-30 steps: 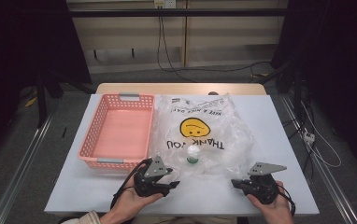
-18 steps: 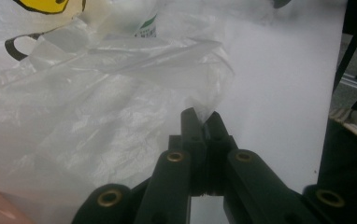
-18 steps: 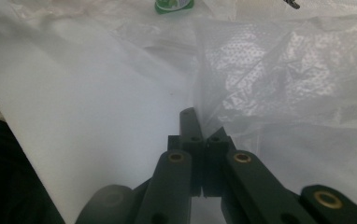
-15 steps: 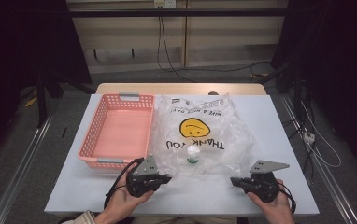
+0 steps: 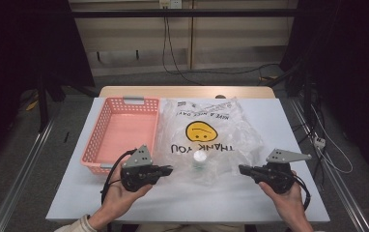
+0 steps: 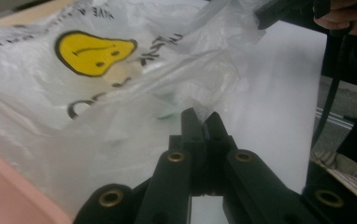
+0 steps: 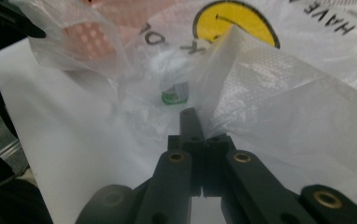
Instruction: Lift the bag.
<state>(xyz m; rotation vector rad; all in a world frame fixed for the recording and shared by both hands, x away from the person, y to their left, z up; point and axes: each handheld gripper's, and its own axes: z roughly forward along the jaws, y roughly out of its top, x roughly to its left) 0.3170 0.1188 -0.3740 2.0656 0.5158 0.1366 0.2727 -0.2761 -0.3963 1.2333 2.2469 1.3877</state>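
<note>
The near edge of a clear crinkled plastic bag with a yellow smiley face (image 5: 206, 140) is pinched by the left gripper (image 6: 203, 122) and the right gripper (image 7: 196, 122), jaws pressed together on the film.

The right gripper (image 7: 196, 122) has its two black jaws closed together on a fold of the clear plastic bag (image 7: 279, 107), which rises from them in a taut, pale sheet. Beyond, a small bottle (image 7: 174, 91) with a green band lies inside the bag, below a yellow smiley face (image 7: 235, 21). The white table (image 7: 69, 130) lies at left, and a pink basket (image 7: 92, 39) shows through the plastic.
</note>
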